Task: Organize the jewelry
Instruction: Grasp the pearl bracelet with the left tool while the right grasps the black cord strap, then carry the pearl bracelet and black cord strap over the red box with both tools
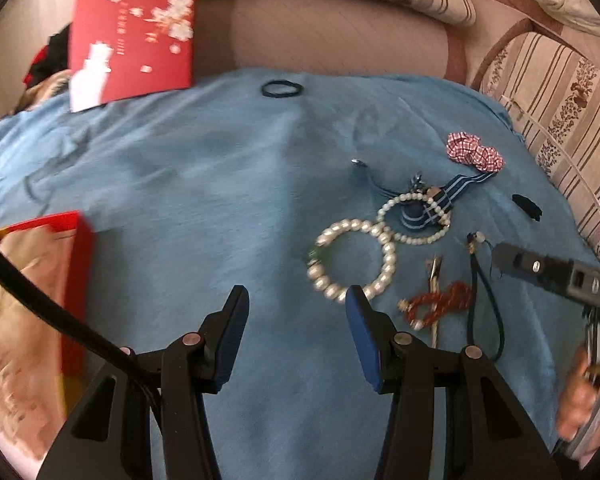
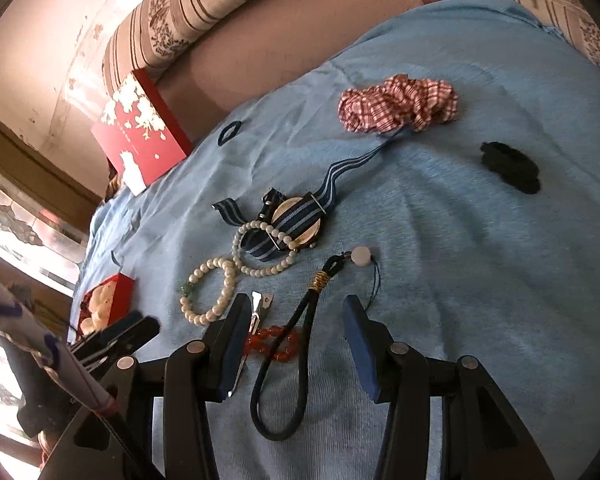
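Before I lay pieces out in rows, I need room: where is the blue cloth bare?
Bare blue cloth runs from the red box across to the large pearl bracelet, up to the black hair tie. Another bare patch lies right of the dark cord loop, below the black scrunchie. Around the watch it is crowded.

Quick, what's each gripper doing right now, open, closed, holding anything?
Left gripper: open, holding nothing, beside the large pearl bracelet.
Right gripper: open, holding nothing, jaws either side of the dark cord loop.

Red-checked scrunchie, blue cloth
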Demonstrator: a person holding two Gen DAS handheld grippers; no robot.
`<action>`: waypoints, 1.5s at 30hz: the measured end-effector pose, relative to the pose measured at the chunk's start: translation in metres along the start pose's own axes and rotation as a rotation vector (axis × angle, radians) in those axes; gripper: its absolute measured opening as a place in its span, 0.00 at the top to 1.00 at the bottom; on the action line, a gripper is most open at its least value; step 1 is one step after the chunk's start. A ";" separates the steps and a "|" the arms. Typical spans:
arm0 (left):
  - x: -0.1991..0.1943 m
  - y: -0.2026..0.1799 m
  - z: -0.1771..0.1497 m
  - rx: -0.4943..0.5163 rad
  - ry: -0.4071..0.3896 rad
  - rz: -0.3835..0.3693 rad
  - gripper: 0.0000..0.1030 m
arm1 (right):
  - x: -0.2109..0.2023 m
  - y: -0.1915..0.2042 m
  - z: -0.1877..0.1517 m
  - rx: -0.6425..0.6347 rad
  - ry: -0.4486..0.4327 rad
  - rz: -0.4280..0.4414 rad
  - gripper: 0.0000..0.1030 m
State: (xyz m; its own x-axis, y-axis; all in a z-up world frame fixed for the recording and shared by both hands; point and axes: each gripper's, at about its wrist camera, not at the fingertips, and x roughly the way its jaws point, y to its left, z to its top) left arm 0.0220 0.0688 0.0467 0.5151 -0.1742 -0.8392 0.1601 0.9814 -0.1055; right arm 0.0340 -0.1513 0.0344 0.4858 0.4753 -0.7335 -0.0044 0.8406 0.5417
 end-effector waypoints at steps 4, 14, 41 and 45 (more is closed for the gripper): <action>0.024 -0.008 0.010 -0.004 0.047 -0.027 0.53 | 0.010 0.003 0.001 -0.013 0.006 -0.034 0.50; 0.047 -0.018 0.019 0.000 0.048 -0.008 0.53 | 0.036 0.028 -0.002 -0.150 0.025 -0.167 0.66; -0.115 0.059 -0.020 -0.162 -0.105 -0.068 0.89 | -0.024 0.052 -0.019 -0.164 -0.097 -0.051 0.91; -0.146 0.087 -0.038 -0.194 -0.130 -0.025 0.89 | -0.030 0.061 -0.029 -0.175 -0.104 -0.030 0.91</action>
State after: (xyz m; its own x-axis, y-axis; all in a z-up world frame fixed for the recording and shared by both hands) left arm -0.0715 0.1825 0.1402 0.6194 -0.1956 -0.7603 0.0164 0.9715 -0.2366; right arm -0.0060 -0.1064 0.0777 0.5759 0.4273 -0.6970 -0.1360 0.8908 0.4337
